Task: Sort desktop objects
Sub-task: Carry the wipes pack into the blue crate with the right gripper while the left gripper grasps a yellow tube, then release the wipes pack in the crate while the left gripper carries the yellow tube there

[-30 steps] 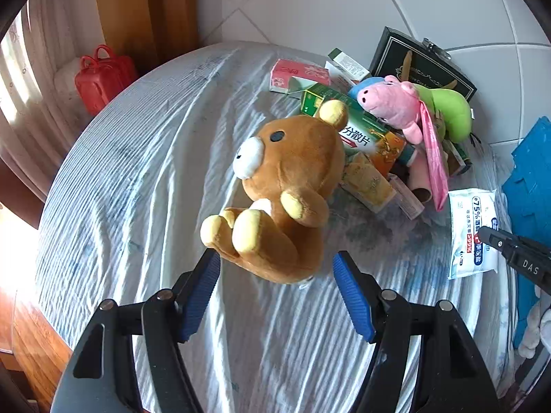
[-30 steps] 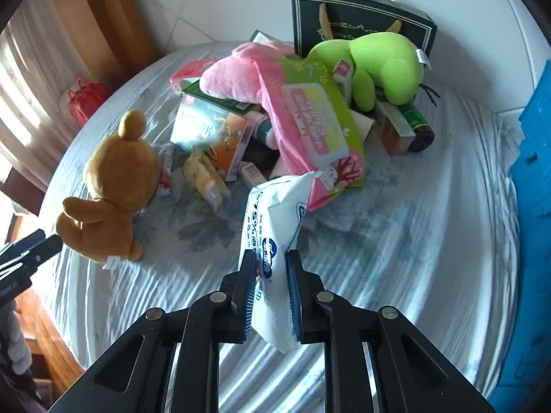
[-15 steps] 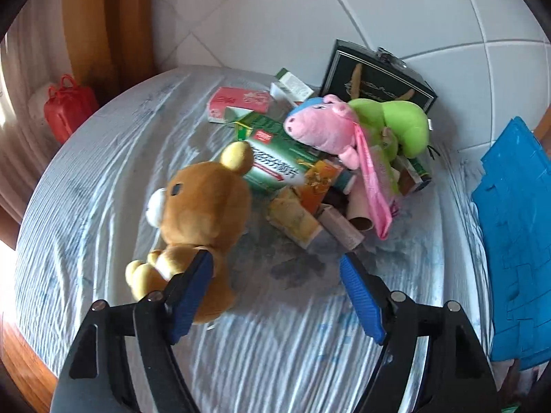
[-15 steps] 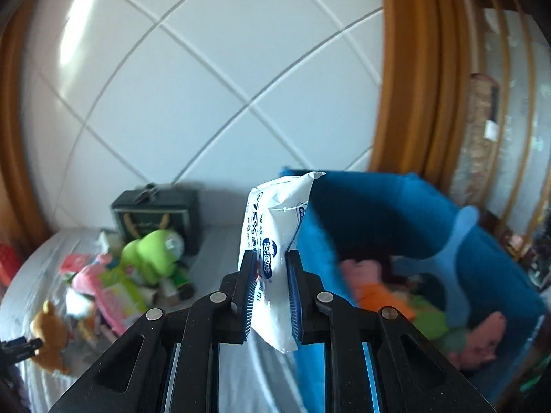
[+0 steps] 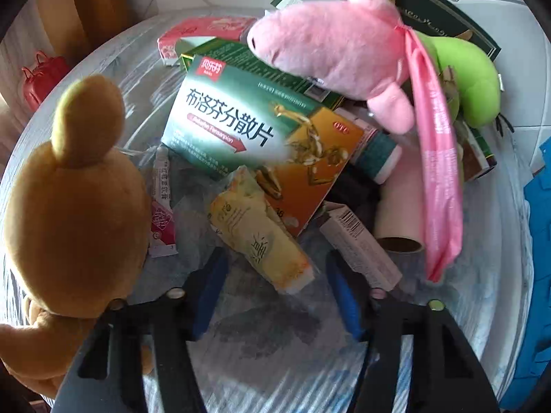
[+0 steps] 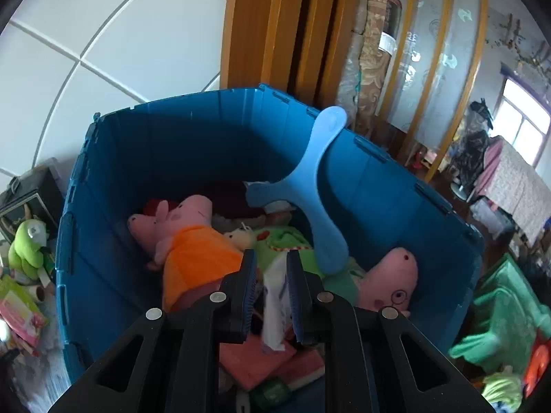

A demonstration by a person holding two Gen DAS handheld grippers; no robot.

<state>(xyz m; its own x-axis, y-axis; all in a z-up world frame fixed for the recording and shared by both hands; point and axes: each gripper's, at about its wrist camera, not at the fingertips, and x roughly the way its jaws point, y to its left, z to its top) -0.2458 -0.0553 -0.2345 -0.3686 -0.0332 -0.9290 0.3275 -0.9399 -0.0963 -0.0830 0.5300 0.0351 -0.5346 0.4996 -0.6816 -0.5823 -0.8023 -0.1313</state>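
Note:
My left gripper (image 5: 275, 254) points down at the pile on the cloth-covered table (image 5: 275, 371). Its jaws are closing around the near end of a yellow packet (image 5: 255, 230), and the blue pads stand clear of it on both sides. A green medicine box (image 5: 241, 127) lies just behind the packet, and a brown bear plush (image 5: 69, 206) sits to the left. My right gripper (image 6: 270, 254) hangs over the blue bin (image 6: 172, 144), shut on a white wipes packet (image 6: 275, 303) that droops between its fingers.
A pink pig plush (image 5: 337, 51), a green plush (image 5: 471, 79), a pink wipes pack (image 5: 434, 158), a cardboard tube (image 5: 399, 213) and a small grey box (image 5: 358, 244) crowd the pile. The bin holds two pig plushes (image 6: 193, 241), a blue three-armed toy (image 6: 310, 186) and pink flat items (image 6: 261, 361).
My left gripper left the bear, moved right and down onto the pile, and narrowed around the yellow packet. My right gripper swung from the table to above the bin with the wipes.

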